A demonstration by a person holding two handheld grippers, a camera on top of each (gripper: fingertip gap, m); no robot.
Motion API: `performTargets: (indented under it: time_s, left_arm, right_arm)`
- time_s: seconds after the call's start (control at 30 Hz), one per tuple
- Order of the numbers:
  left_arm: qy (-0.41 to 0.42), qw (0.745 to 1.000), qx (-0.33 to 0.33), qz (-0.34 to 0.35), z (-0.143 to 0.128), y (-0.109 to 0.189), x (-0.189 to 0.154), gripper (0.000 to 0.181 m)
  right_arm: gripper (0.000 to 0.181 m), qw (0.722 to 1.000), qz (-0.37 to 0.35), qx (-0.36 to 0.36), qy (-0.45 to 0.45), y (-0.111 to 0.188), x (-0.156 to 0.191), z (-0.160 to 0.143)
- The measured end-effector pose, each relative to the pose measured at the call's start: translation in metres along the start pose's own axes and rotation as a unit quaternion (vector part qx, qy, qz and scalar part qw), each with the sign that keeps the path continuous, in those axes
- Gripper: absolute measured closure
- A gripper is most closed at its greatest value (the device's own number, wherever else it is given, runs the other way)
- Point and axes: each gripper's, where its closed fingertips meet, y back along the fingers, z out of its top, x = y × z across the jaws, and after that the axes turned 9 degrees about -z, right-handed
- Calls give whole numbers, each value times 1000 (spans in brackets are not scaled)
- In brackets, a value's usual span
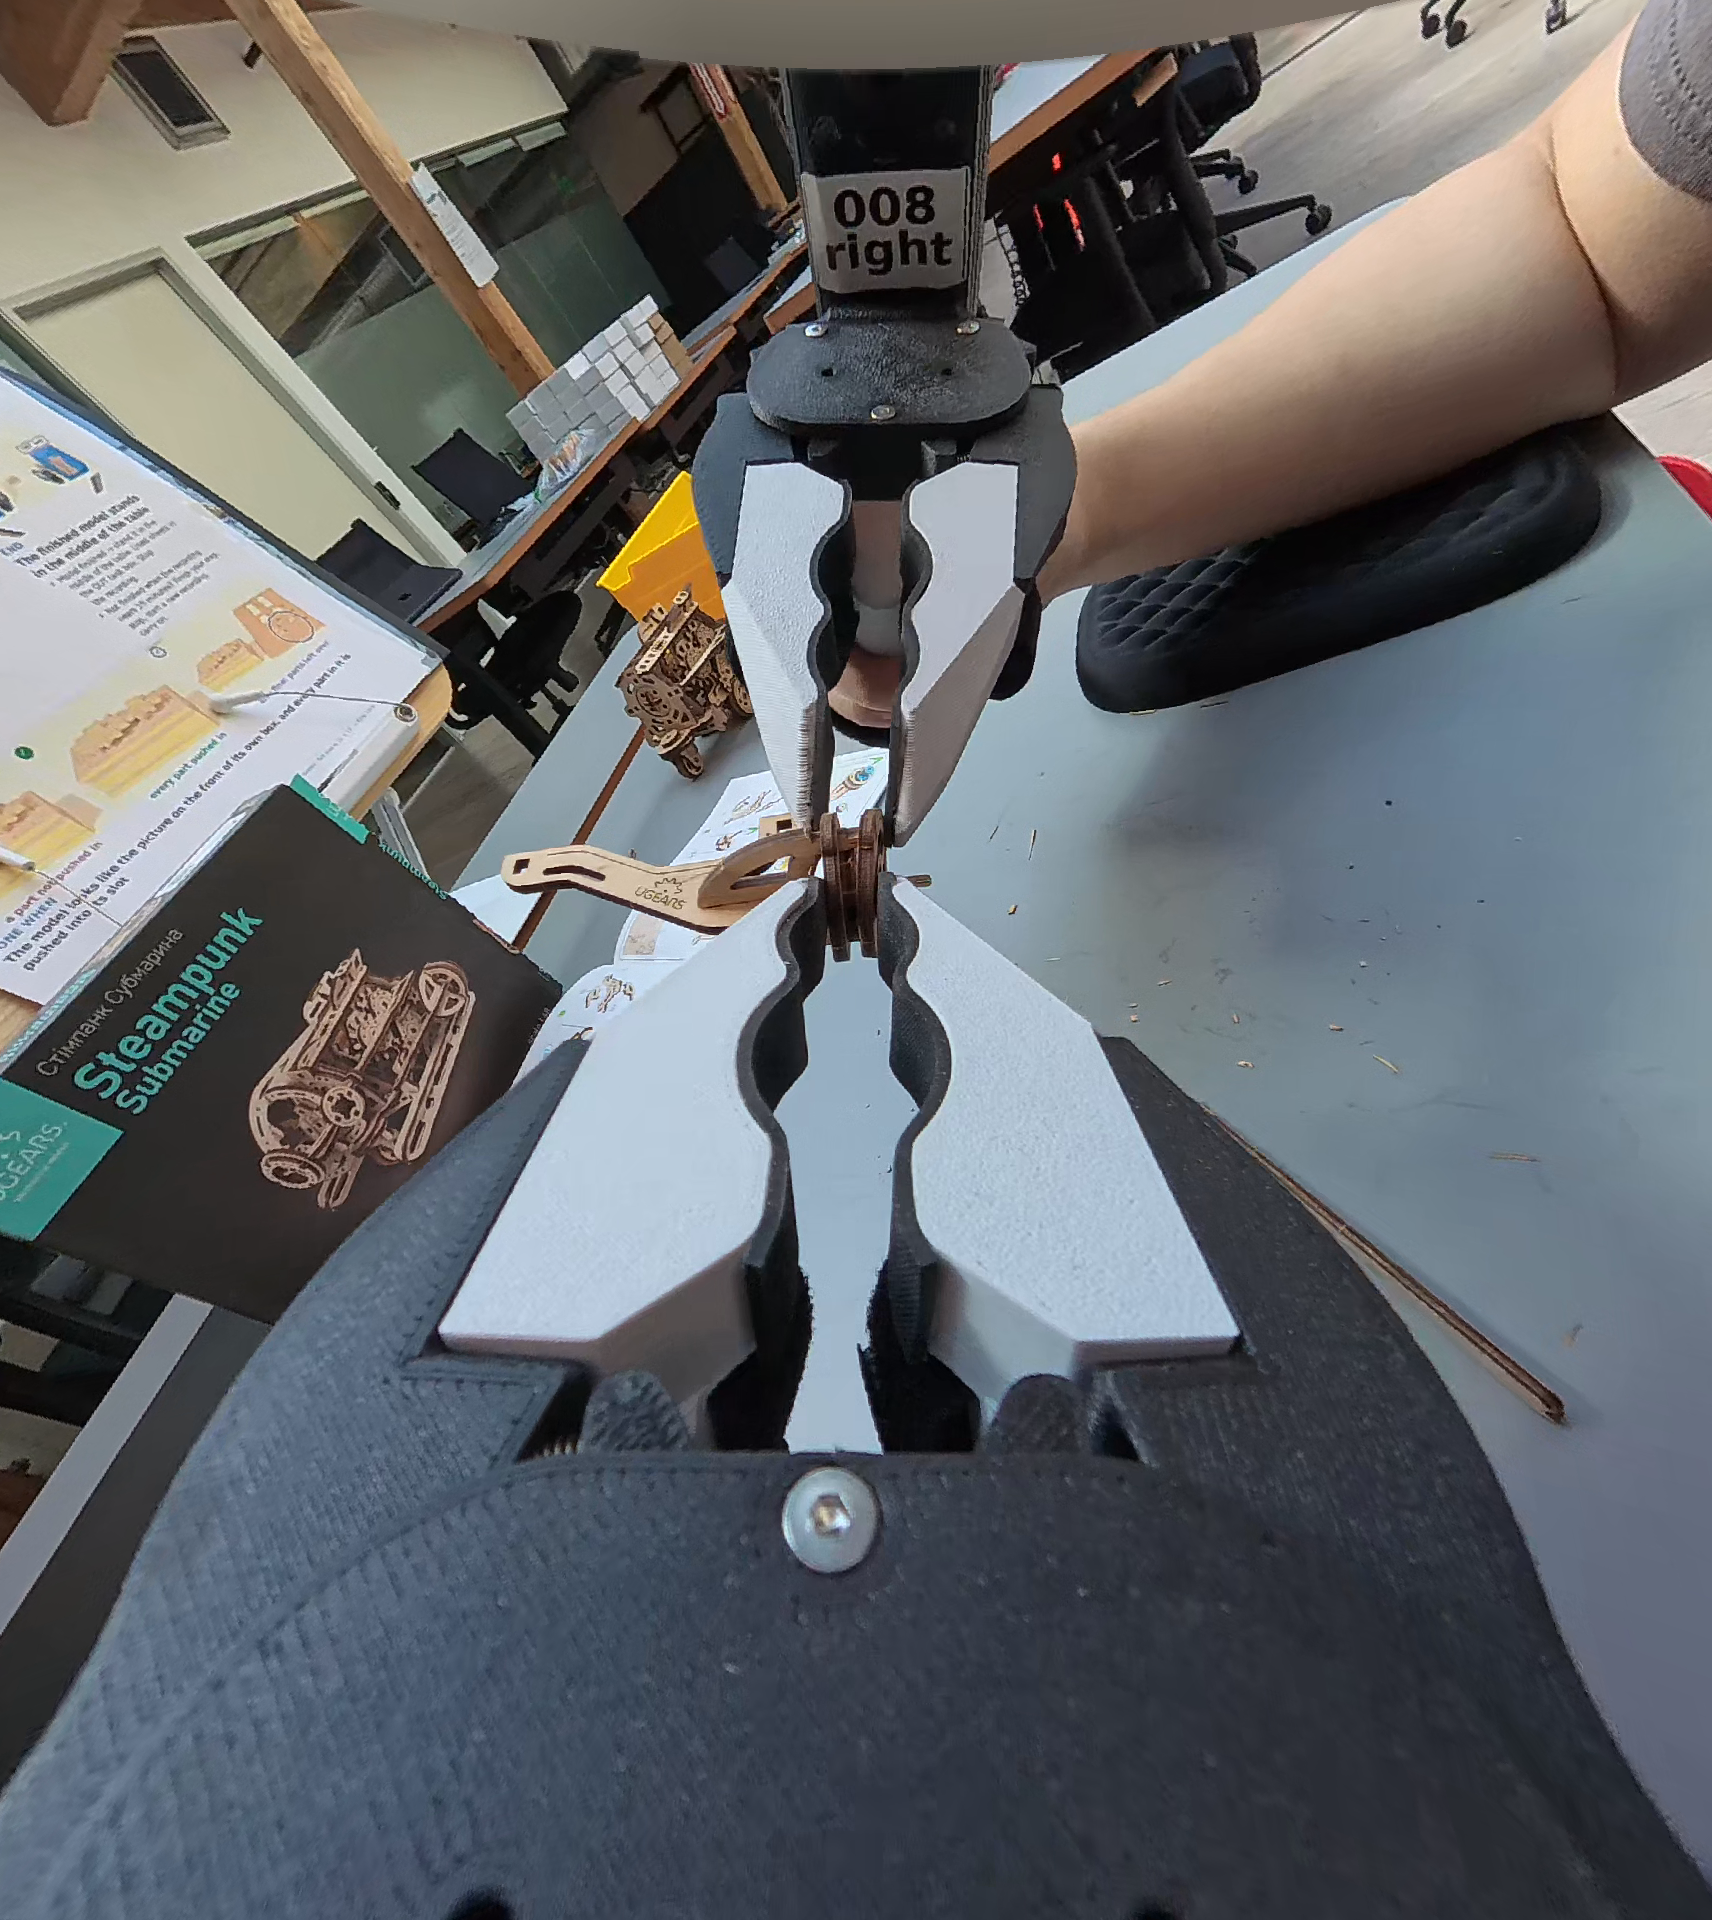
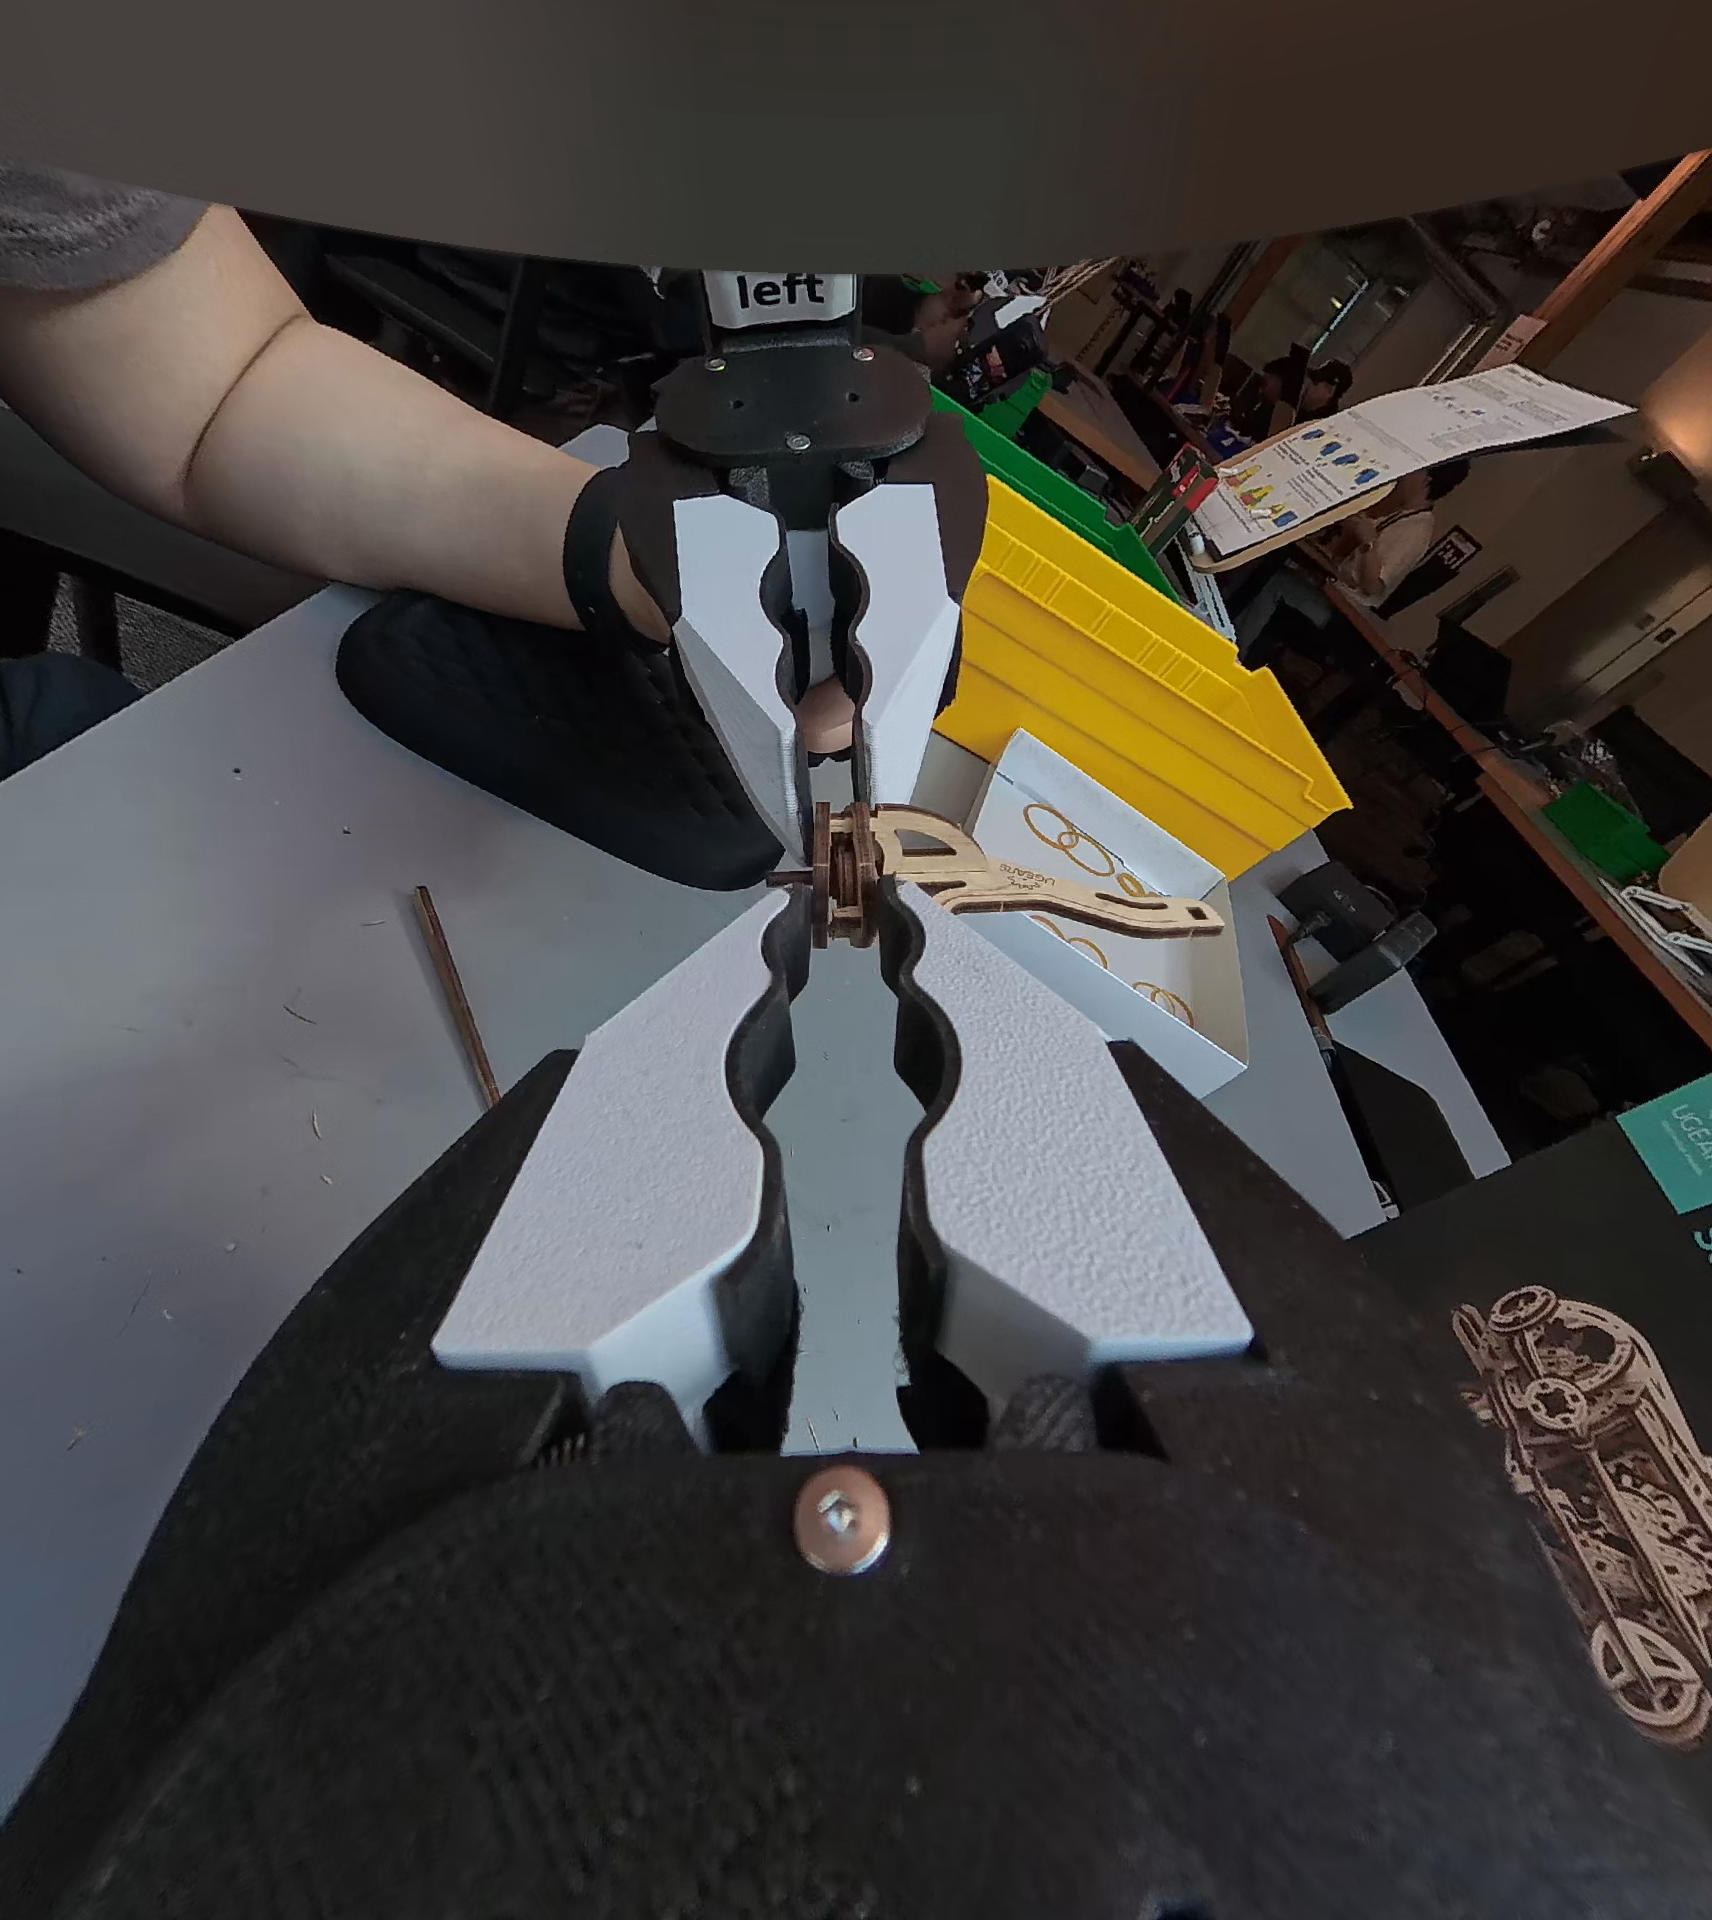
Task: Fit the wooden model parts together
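**A:** Why do the two tongs meet nose to nose in the middle of both frames?

**B:** Both are clenched on the same thing: a small stack of round, dark-edged wooden discs (image 1: 850, 883) held above the grey table (image 1: 1351, 935). The left gripper (image 1: 847, 902) comes up from the bottom of the left wrist view and pinches the stack's lower part; the right gripper (image 1: 850, 826) comes down from the top and pinches its upper part. I'd judge that opposing grips let one tong steady the stack while the other presses.

**A:** And the long piece sticking out sideways?

**B:** A flat, pale wooden lever with a slot (image 1: 613, 878), reaching toward centre left in that view and toward centre right in the right wrist view (image 2: 1070, 883). It joins the discs, though how deeply it is seated is hidden between the fingertips. A thin pin tip (image 2: 784, 878) shows just left of the stack.

**A:** Why is the forearm down on that black honeycomb-textured pad (image 1: 1351, 592) at the upper right?

**B:** Probably to brace it for a fine press-fit.

**A:** Anything for reference?

**B:** The black and teal kit box (image 1: 208, 1049) lies at the left, with a finished brown wooden model (image 1: 680, 675) standing above centre.
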Motion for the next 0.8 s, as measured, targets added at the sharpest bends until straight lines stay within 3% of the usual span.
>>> performTargets:
  time_s: [0.2, 0.3, 0.8]
  left_arm:
    - [-10, 1000, 10, 0, -2, -2, -2, 174]
    - [-16, 1000, 13, -3, -2, -3, -4, 174]
    - [-27, 999, 26, 2, -4, -4, -5, 174]
  right_arm:
    - [164, 1000, -4, 10, 0, -5, 2, 2]
    - [171, 1000, 4, 15, -3, -6, 5, 1]
    - [173, 999, 17, 25, -31, -6, 6, -2]
